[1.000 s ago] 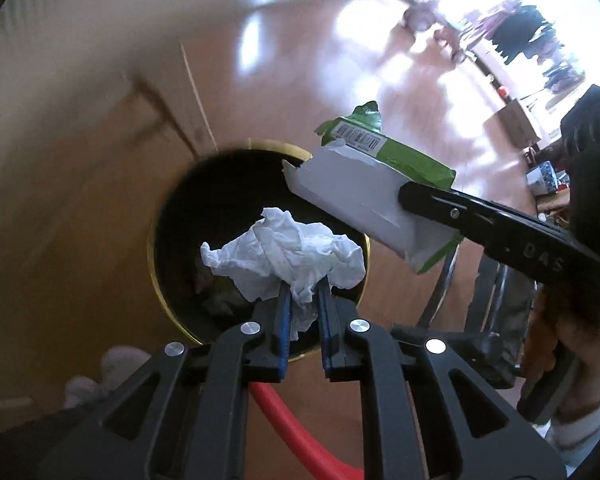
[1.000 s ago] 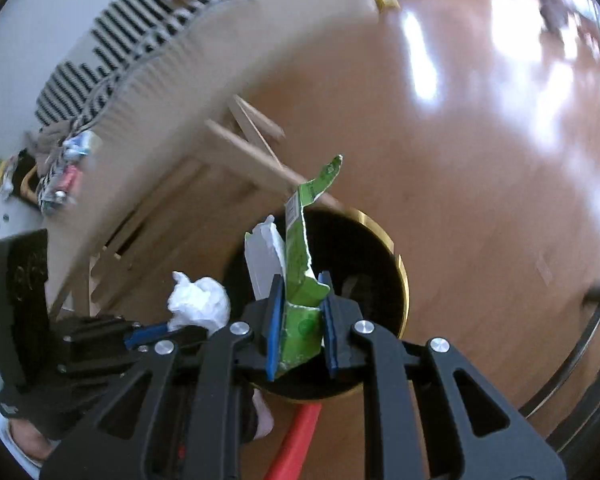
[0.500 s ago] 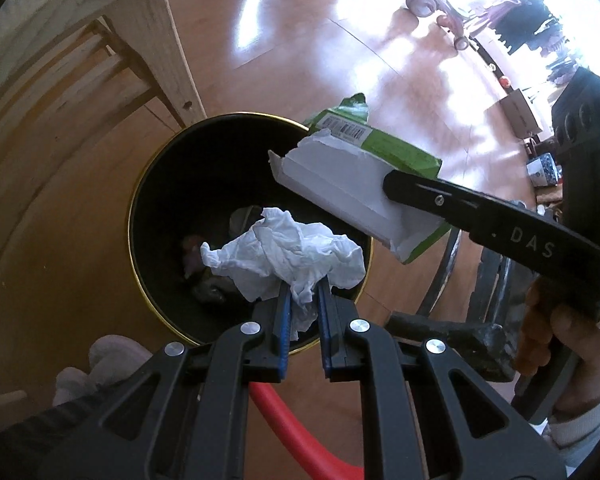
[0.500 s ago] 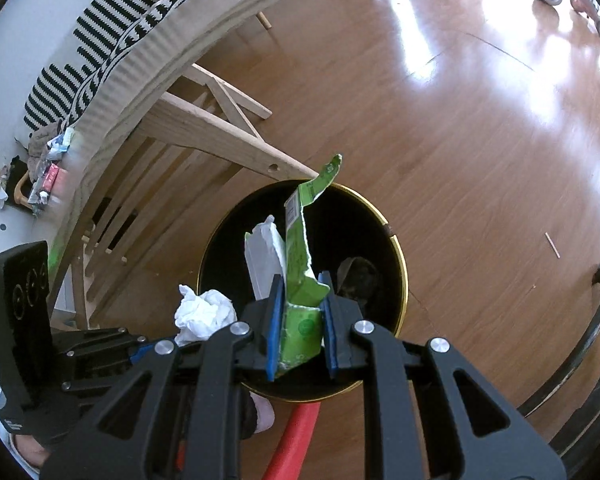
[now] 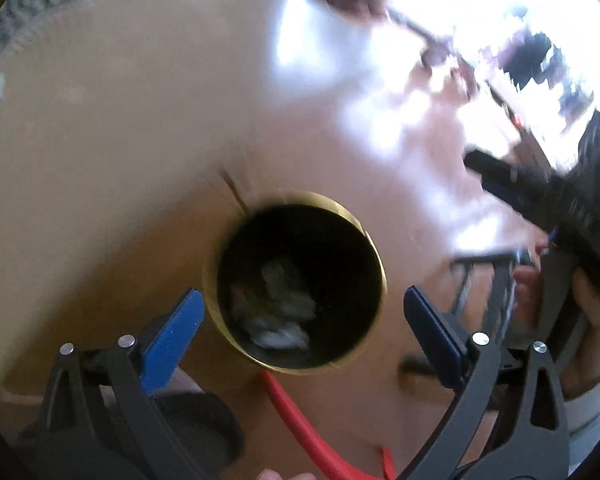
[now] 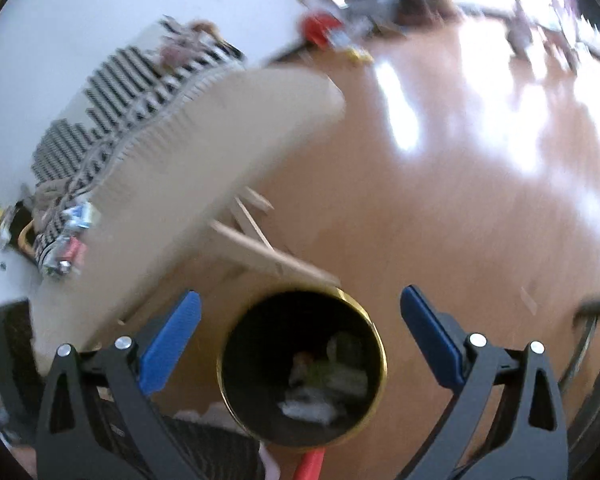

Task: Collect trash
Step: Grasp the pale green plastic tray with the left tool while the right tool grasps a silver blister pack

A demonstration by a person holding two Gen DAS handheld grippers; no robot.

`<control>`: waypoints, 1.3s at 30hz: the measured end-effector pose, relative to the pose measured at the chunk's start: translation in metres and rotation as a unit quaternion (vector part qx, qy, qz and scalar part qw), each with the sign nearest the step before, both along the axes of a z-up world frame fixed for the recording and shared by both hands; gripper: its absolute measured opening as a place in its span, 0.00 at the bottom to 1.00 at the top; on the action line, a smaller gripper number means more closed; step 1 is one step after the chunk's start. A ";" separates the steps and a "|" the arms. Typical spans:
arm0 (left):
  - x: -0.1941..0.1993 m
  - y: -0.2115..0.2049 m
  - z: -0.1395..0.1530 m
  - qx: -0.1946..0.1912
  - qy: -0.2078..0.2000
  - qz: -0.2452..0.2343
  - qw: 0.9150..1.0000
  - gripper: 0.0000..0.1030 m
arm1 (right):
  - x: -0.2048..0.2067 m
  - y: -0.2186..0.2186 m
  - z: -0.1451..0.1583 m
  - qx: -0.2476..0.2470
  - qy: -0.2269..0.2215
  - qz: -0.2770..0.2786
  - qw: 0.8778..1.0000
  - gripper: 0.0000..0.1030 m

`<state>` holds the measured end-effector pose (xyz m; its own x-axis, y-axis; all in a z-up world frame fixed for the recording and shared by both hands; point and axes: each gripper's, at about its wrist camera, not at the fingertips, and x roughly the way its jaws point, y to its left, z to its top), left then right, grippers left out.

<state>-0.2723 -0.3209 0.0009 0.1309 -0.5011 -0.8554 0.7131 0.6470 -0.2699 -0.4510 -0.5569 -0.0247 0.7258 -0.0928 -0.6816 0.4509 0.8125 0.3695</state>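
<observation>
A round black bin with a gold rim [image 5: 212,312] [image 6: 374,336] stands on the wooden floor below both grippers. Pale crumpled trash [image 5: 278,316] [image 6: 320,384] lies at its bottom, blurred. My left gripper [image 5: 302,312] hangs above the bin, its jaws opening wide, with nothing between its blue pads [image 5: 172,336]. My right gripper [image 6: 300,312] is also opening wide over the bin and holds nothing. In the left wrist view the right gripper's black body [image 5: 560,216] and the hand holding it show at the right edge.
A beige sofa [image 6: 172,184] on wooden legs, with a striped cover, stands just left of the bin. A red tube [image 5: 300,424] lies on the floor near the bin. A dark metal frame [image 5: 488,284] stands to the right. The floor beyond is glossy wood.
Both grippers went from shut to wide open and rose. The white tissue left the left gripper and the green carton left the right one; pale trash now lies in the bin.
</observation>
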 end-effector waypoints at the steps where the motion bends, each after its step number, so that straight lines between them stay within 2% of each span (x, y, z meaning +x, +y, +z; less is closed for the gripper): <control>1: 0.016 0.022 0.020 -0.016 -0.020 0.030 0.999 0.94 | 0.012 0.007 0.006 -0.003 -0.004 0.020 1.000 0.94; 3: 0.038 0.056 0.041 -0.030 -0.040 0.078 0.996 0.94 | 0.039 0.026 0.016 -0.005 -0.011 0.060 0.998 0.94; 6: 0.083 0.129 0.068 -0.029 -0.072 0.172 0.982 0.94 | 0.089 0.063 0.026 -0.018 -0.017 0.115 0.993 0.94; 8: 0.114 0.188 0.085 -0.012 -0.093 0.238 0.967 0.94 | 0.117 0.085 0.033 -0.023 -0.021 0.144 0.989 0.94; 9: 0.132 0.222 0.093 -0.002 -0.102 0.276 0.956 0.94 | 0.136 0.101 0.037 -0.027 -0.024 0.164 0.986 0.94; 12: 0.174 0.297 0.107 0.028 -0.116 0.350 0.929 0.94 | 0.185 0.146 0.054 -0.042 -0.037 0.212 0.976 0.94; 15: 0.213 0.350 0.119 0.047 -0.127 0.392 0.910 0.94 | 0.233 0.186 0.069 -0.048 -0.050 0.241 0.968 0.94; 16: 0.223 0.363 0.119 0.048 -0.125 0.399 0.907 0.94 | 0.248 0.197 0.073 -0.046 -0.054 0.247 0.966 0.94; 18: 0.244 0.383 0.118 0.050 -0.118 0.413 0.902 0.94 | 0.284 0.224 0.079 -0.040 -0.056 0.269 0.961 0.94; 21: 0.285 0.407 0.106 0.059 -0.102 0.433 0.894 0.94 | 0.336 0.267 0.081 -0.058 -0.049 0.293 0.953 0.94; 25: 0.334 0.411 0.082 0.070 -0.074 0.434 0.895 0.94 | 0.386 0.306 0.069 -0.056 -0.032 0.317 0.946 0.94; 33: 0.432 0.400 0.036 0.092 -0.059 0.435 0.894 0.94 | 0.447 0.331 0.032 -0.048 -0.007 0.325 0.944 0.94; 35: 0.454 0.402 0.025 0.112 -0.069 0.439 0.889 0.94 | 0.458 0.335 0.026 -0.049 -0.001 0.328 0.943 0.94; 39: 0.465 0.409 0.012 0.130 -0.072 0.445 0.883 0.94 | 0.474 0.342 0.013 -0.049 0.005 0.333 0.942 0.94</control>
